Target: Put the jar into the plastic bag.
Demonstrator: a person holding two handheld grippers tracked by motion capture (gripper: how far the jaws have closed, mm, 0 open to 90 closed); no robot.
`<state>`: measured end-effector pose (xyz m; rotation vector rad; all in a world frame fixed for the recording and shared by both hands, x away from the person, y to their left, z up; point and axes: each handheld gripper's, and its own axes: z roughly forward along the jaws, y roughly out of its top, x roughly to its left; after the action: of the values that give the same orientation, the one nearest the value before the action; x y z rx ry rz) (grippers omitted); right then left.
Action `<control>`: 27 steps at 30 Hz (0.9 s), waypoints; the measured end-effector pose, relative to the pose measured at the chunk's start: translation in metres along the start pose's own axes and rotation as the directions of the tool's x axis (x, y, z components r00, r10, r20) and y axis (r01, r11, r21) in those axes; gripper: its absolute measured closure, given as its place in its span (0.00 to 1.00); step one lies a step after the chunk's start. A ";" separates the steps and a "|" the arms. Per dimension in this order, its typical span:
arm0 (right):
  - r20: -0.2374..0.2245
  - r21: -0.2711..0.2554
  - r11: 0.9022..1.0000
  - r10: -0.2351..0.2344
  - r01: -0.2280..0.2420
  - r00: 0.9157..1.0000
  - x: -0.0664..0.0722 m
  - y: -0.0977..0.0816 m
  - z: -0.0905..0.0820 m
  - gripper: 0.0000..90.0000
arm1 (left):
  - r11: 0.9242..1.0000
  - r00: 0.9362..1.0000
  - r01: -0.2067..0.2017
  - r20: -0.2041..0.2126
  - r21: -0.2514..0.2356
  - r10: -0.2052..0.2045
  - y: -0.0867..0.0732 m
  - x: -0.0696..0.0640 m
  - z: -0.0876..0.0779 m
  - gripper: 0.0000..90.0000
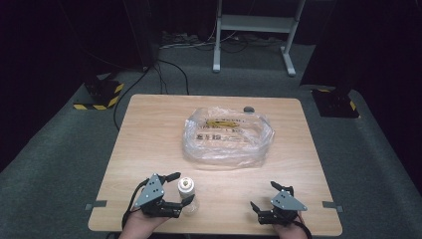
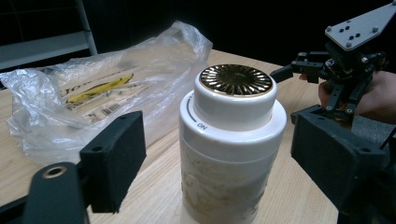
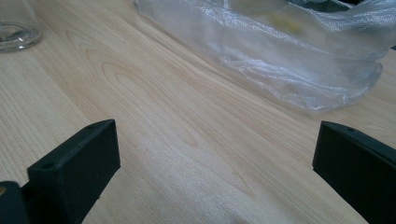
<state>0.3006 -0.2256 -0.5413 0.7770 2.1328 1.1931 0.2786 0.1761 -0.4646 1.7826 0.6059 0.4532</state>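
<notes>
Left gripper (image 1: 178,188): held at the near left edge of the table, jaws spread wide either side of the bottle; in the left gripper view a clear gap shows between each jaw and the bottle wall, so no contact.
Bottle (image 2: 231,149): upright on the table between the left jaws; clear body holding a pale powdery fill, white cap marked "ON", gold ribbed disc on top. From the high view it stands near the front edge, left of centre (image 1: 186,194).
Right gripper (image 1: 271,195): held at the near right edge, well apart from the bottle; jaws wide apart with bare wood between them, gripping nothing. It also appears at the upper right of the left gripper view (image 2: 343,60), in a hand (image 2: 373,95).
Plastic bag (image 1: 228,135): clear, crumpled, lying at mid-table beyond both grippers; printed yellow and black markings visible through it, text unreadable.
Table (image 1: 149,134): light wood top on grey carpet.
Small dark object (image 1: 248,109): sits just beyond the bag's far edge; identity cannot be told.
</notes>
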 end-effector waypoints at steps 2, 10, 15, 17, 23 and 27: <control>-0.001 -0.001 1.000 0.001 -0.001 1.000 0.000 0.000 0.000 0.00 | 1.000 1.000 -0.001 0.002 0.002 0.001 0.000 0.000 0.001 0.27; -0.004 -0.005 1.000 0.005 -0.005 1.000 -0.001 0.000 0.000 0.00 | 1.000 1.000 -0.004 0.019 0.009 0.004 0.000 -0.001 0.005 0.39; -0.006 -0.008 1.000 0.006 -0.006 1.000 -0.001 0.000 -0.001 0.00 | 1.000 1.000 -0.004 0.024 0.012 0.004 0.000 -0.001 0.006 0.43; -0.007 -0.008 1.000 0.007 -0.007 1.000 -0.001 0.000 -0.001 0.00 | 1.000 1.000 -0.012 0.023 0.011 0.012 0.000 -0.001 0.006 0.49; -0.008 -0.008 1.000 0.008 -0.008 1.000 -0.001 0.000 -0.001 0.00 | 0.999 0.999 -0.053 0.008 0.011 0.053 0.006 -0.003 0.007 0.51; -0.008 -0.009 1.000 0.007 -0.007 1.000 -0.001 0.000 -0.001 0.00 | 0.999 0.999 -0.034 0.001 -0.021 0.034 0.012 0.000 0.005 0.51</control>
<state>0.3009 -0.2273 -0.5410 0.7775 2.1314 1.2111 0.2841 0.1694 -0.4543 1.7757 0.5685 0.4796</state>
